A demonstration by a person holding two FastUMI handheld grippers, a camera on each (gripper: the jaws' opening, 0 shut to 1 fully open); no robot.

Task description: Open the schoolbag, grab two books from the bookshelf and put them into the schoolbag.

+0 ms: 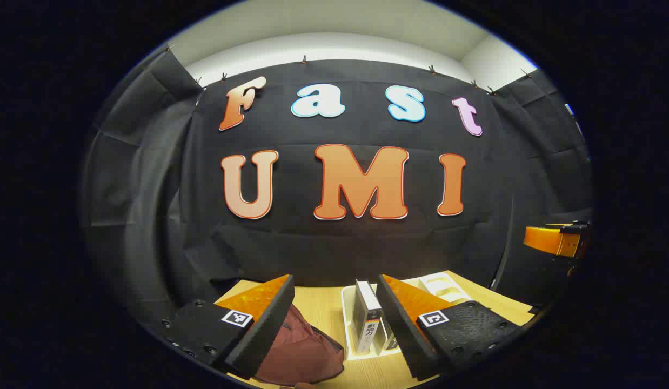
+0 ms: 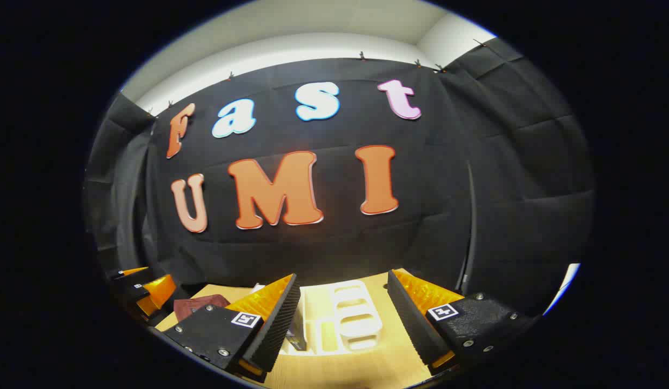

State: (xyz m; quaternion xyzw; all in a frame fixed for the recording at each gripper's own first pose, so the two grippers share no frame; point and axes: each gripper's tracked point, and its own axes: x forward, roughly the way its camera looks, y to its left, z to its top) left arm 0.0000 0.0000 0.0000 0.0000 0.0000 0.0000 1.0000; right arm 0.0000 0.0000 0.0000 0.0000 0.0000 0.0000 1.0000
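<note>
A dark red schoolbag [image 1: 302,351] lies on the wooden table [image 1: 323,305], low between my left gripper's fingers and toward the left one. Just right of it stands a white bookshelf rack [image 1: 349,324] with an upright book [image 1: 367,319] in it. My left gripper [image 1: 334,308] hangs open above them, holding nothing. In the right gripper view the same white bookshelf rack [image 2: 350,319] lies between the fingers, a book [image 2: 298,329] shows beside the left finger, and the schoolbag [image 2: 196,305] sits far left. My right gripper [image 2: 342,305] is open and holds nothing.
The other gripper [image 1: 556,240] shows at the right edge of the left gripper view, and the other gripper [image 2: 148,292] at the lower left of the right gripper view. Black cloth walls close in the table on the back and sides.
</note>
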